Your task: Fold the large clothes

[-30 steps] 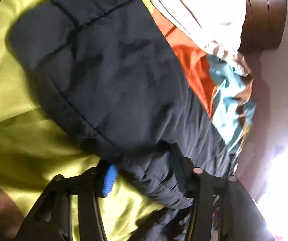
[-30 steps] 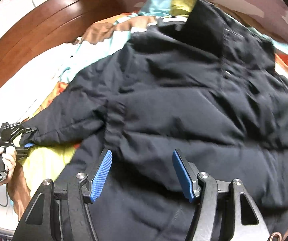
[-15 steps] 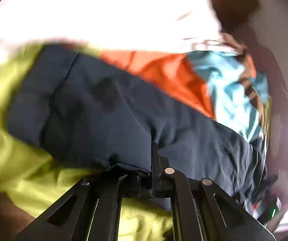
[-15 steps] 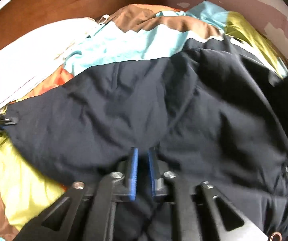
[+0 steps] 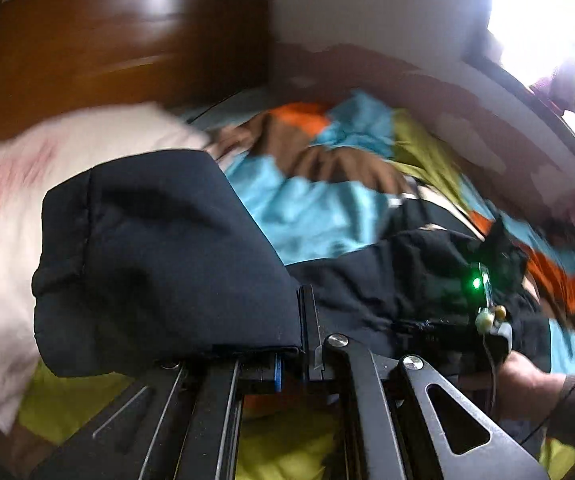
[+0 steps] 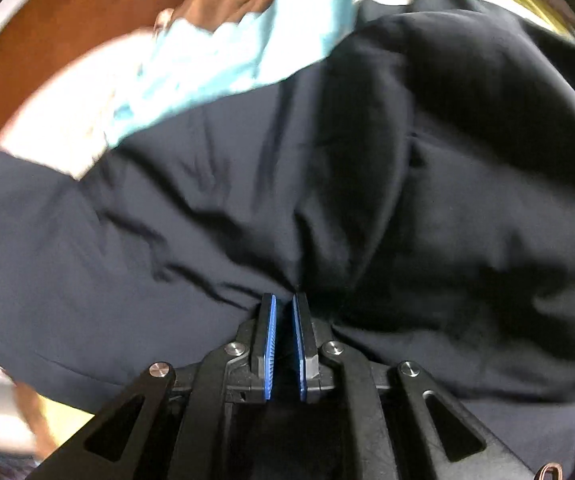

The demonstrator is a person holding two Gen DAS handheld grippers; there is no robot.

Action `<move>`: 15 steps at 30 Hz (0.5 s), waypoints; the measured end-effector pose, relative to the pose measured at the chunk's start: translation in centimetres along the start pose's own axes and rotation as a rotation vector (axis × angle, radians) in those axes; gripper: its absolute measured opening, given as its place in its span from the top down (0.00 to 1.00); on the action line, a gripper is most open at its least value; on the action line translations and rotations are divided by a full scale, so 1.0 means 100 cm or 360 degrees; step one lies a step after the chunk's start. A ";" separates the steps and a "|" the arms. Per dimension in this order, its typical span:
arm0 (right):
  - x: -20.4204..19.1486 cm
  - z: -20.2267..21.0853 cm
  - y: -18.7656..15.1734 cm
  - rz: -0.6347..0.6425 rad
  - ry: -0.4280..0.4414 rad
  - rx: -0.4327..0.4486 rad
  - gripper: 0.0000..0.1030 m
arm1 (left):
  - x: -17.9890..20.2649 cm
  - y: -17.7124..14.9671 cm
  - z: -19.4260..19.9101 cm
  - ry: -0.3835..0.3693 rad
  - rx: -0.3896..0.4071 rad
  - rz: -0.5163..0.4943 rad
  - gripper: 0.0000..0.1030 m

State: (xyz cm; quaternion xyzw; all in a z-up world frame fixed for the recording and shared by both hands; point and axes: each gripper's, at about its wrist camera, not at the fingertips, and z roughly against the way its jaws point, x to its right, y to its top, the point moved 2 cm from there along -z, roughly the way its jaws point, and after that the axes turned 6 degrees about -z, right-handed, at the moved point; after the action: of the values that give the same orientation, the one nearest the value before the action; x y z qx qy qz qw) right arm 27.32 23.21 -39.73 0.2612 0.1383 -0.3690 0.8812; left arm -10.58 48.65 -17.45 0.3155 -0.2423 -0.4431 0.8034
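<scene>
On the patchwork quilt (image 5: 319, 216), both grippers, open a second ago, now clench the navy jacket (image 6: 327, 168): left gripper (image 5: 291, 344) lifting its sleeve (image 5: 159, 256), right gripper (image 6: 283, 312) pinching mid-frame; folding has begun.

One dark navy padded jacket (image 6: 327, 184) is in view, seen from both wrist cameras; its one visible sleeve (image 5: 159, 264) ends in a single cuff. Two grippers are present: the left gripper (image 5: 291, 360) and the right gripper (image 6: 284, 344), each with two fingers. One hand (image 5: 527, 380) shows, at the lower right of the left wrist view. There is one patchwork quilt (image 5: 319, 208) in blue, brown, orange and yellow-green, one white pillow (image 5: 15, 216), one wooden headboard (image 5: 119, 56), and one green indicator light (image 5: 476, 282).
</scene>
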 end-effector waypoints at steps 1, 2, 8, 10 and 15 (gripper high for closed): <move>0.004 0.008 -0.001 -0.0039 0.0042 0.0036 0.91 | 0.013 0.003 -0.002 -0.0020 0.0012 -0.0061 0.96; 0.010 0.022 -0.004 -0.0086 0.0083 0.0093 0.91 | 0.030 0.006 -0.003 -0.0046 0.0018 -0.0132 0.96; 0.069 0.094 -0.046 -0.0349 0.0163 0.0268 0.90 | 0.110 -0.007 -0.029 -0.0173 -0.0001 -0.0448 0.96; 0.091 0.110 -0.060 -0.0438 0.0151 0.0278 0.90 | 0.140 -0.018 -0.046 -0.0218 -0.0050 -0.0551 0.96; 0.143 0.162 -0.109 -0.0625 0.0068 0.0343 0.90 | 0.203 -0.045 -0.083 -0.0270 -0.0138 -0.0801 0.96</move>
State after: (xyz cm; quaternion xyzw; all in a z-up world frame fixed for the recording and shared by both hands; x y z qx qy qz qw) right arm 30.16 -0.61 -36.52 0.3298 0.1650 -0.5406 0.7562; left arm 2.39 31.63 -24.17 0.2929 -0.2035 -0.6638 0.6574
